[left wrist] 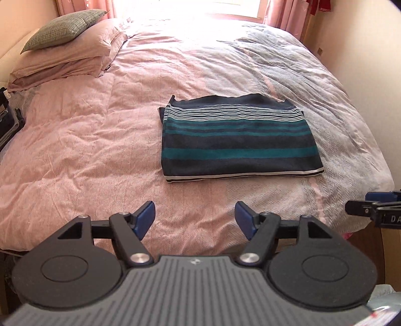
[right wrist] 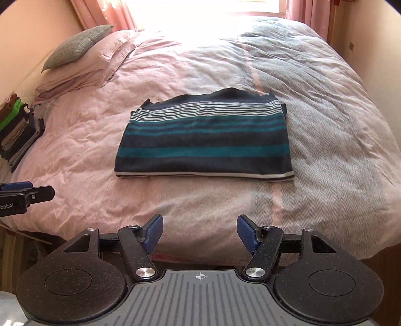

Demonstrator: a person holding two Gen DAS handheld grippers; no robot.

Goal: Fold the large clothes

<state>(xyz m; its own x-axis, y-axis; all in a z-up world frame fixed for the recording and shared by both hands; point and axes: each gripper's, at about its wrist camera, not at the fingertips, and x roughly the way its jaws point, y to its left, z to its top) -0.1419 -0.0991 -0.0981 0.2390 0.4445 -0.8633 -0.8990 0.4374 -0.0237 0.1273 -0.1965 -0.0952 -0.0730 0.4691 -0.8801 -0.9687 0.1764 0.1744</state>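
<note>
- A folded striped sweater point(left wrist: 241, 140) was laid flat on the duvet point(left wrist: 87, 155), near the middle of the bed and towards its near edge.
- Dark blue and teal bands were seen across the sweater, with thin white lines towards its far edge and a white-edged hem along its near edge.
- The left gripper point(left wrist: 195, 220) was held above the near edge of the bed, its jaws set wide apart with nothing between them; its blue pads point(left wrist: 144, 222) were clear of the cloth.
- The right gripper point(right wrist: 200, 232) was held likewise, jaws spread and empty, well short of the sweater.
- Each gripper was caught at the edge of the other's view, so the two were placed side by side.
- Nothing was found between either gripper and the sweater; only bare, crumpled duvet lay in the way.
- The duvet was pink on the left side and grey herringbone on the right.
- Two pink pillows point(left wrist: 67, 52) were stacked at the far left of the bed, with a grey-green cushion point(left wrist: 62, 28) on top of them.
- A pile of folded clothes point(right wrist: 18, 130) was set at the left edge of the bed, well apart from the sweater.
- Pink curtains point(right wrist: 100, 12) were hung at a bright window point(right wrist: 208, 7) behind the bed; detail there was washed out by glare.
</note>
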